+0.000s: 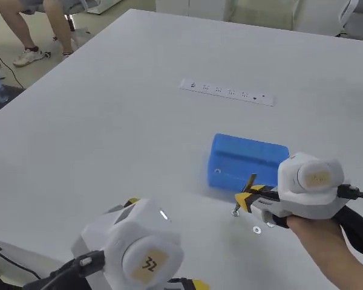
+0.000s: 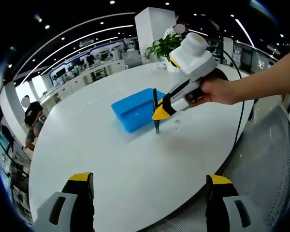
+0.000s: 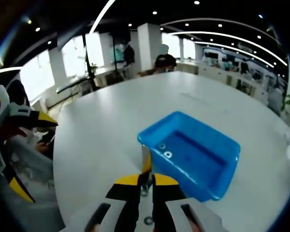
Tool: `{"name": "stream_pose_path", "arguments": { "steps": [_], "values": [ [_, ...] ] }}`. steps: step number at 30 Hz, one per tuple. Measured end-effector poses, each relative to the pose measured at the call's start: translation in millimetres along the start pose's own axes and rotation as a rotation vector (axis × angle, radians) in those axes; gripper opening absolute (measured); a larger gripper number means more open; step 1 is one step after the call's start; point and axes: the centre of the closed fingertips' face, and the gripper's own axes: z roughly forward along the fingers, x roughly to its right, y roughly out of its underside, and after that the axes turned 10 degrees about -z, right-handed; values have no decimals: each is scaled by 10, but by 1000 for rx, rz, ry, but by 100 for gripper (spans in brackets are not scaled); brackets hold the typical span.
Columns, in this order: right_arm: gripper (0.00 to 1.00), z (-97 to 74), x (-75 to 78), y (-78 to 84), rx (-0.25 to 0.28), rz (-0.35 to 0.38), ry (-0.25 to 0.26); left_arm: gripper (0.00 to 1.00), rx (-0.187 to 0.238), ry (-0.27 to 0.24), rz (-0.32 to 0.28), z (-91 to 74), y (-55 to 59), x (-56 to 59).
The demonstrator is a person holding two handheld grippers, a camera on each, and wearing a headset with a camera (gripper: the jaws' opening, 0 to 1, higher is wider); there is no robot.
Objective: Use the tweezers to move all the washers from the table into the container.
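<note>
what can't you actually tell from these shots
- Whether the tweezers hold a washer: their tips are too small in the left gripper view, and blurred just above the right gripper in the right gripper view.
- How many washers remain on the table: the hand and the right gripper cover part of it in the head view.
- How the left gripper holds its jaws in the head view: its own body hides them.

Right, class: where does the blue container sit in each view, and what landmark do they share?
Head view: blue container right of centre, beyond the right gripper.
Left gripper view: upper middle, left of the tweezers.
Right gripper view: right of centre, two washers inside.
Shared landmark: the tweezers beside it.
</note>
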Motion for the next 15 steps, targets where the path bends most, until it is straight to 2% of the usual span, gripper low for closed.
{"name": "stream_pose_path", "arguments": {
  "steps": [8,15],
  "values": [
    [4,-27,-35,15,18,-25,23,99,4,5,8,13,-31,28],
    [4,-27,-30,2,12,-2,33,99,6,7,15,11,-48,36]
  ]
}}
